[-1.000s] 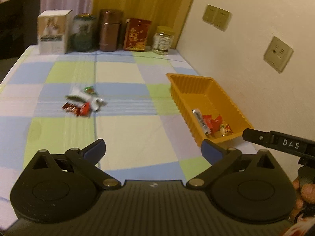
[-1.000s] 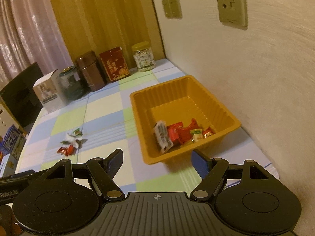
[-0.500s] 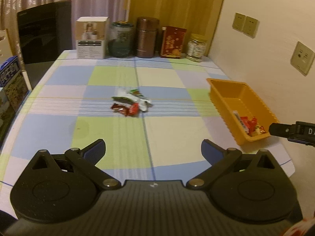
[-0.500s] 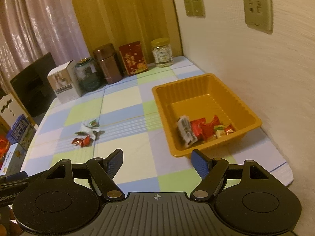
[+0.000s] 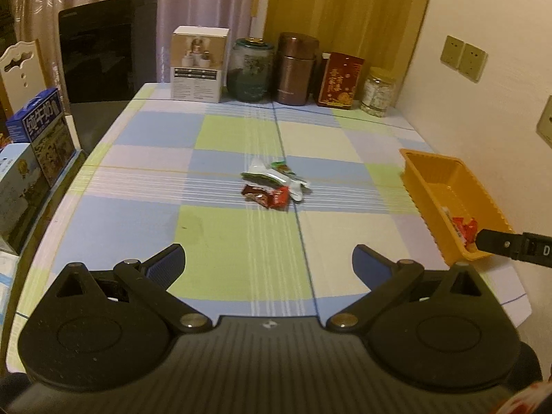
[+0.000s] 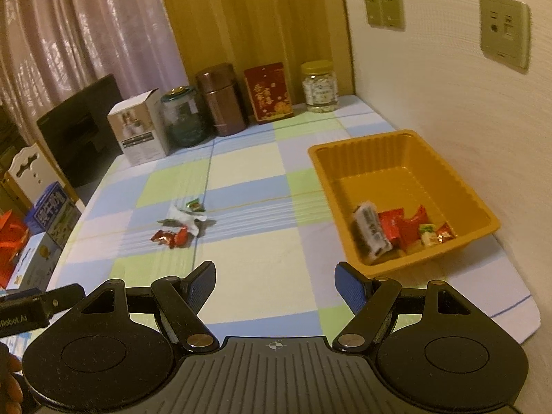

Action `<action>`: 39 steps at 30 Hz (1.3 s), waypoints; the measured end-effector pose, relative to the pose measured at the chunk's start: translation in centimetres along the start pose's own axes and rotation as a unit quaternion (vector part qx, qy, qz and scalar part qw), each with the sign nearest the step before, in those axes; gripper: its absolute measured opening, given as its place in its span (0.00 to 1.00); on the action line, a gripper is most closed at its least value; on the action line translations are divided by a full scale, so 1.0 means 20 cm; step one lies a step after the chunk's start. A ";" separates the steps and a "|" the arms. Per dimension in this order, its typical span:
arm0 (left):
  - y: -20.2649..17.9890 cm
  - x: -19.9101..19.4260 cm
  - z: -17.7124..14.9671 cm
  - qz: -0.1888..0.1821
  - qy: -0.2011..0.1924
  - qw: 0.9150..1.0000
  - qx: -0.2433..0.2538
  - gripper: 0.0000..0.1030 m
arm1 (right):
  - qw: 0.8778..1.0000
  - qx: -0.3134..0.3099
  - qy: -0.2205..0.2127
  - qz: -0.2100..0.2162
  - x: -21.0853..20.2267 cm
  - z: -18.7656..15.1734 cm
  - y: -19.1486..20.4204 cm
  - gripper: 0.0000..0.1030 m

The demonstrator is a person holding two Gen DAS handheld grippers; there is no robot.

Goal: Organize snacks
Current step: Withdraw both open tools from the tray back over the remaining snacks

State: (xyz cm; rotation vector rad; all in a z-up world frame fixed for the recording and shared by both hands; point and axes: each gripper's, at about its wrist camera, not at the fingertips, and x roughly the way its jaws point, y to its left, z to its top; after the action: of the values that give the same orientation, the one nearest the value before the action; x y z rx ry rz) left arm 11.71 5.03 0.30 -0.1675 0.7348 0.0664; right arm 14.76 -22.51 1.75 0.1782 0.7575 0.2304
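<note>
Left wrist view: the left gripper hangs over the near part of the counter, jaws spread wide and nothing between them. Straight ahead, mid-counter, lies the loose snack pile, red wrappers nearest, silver-white and green ones just behind, with bare checked cloth all round it. Off to the right the orange tray sits close to the wall and near the counter's right edge, a few red packets showing at its near end. A black bar of the other gripper pokes in just in front of that tray corner. Along the far edge stand the white box, glass jar, brown canister, red tin and a small clear jar, well apart from the pile. Over to the right wrist view: the right gripper is also wide open and empty, above the near cloth. The tray's near rim sits just ahead and right of its right finger; inside, at the near end, a white packet, red packets and small candies bunch together. The pile lies ahead and left, open cloth between it and the tray.
</note>
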 end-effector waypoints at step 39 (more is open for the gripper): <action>0.32 0.59 0.15 0.010 0.037 0.999 0.003 0.93 | 0.998 -0.039 0.037 0.038 0.65 0.04 0.31 0.73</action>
State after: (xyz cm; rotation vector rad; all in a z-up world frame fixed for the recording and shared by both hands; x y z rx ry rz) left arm 21.62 11.88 -6.26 -0.1584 0.8107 0.0779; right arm 23.66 -13.08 -4.74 0.1254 0.8144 0.3402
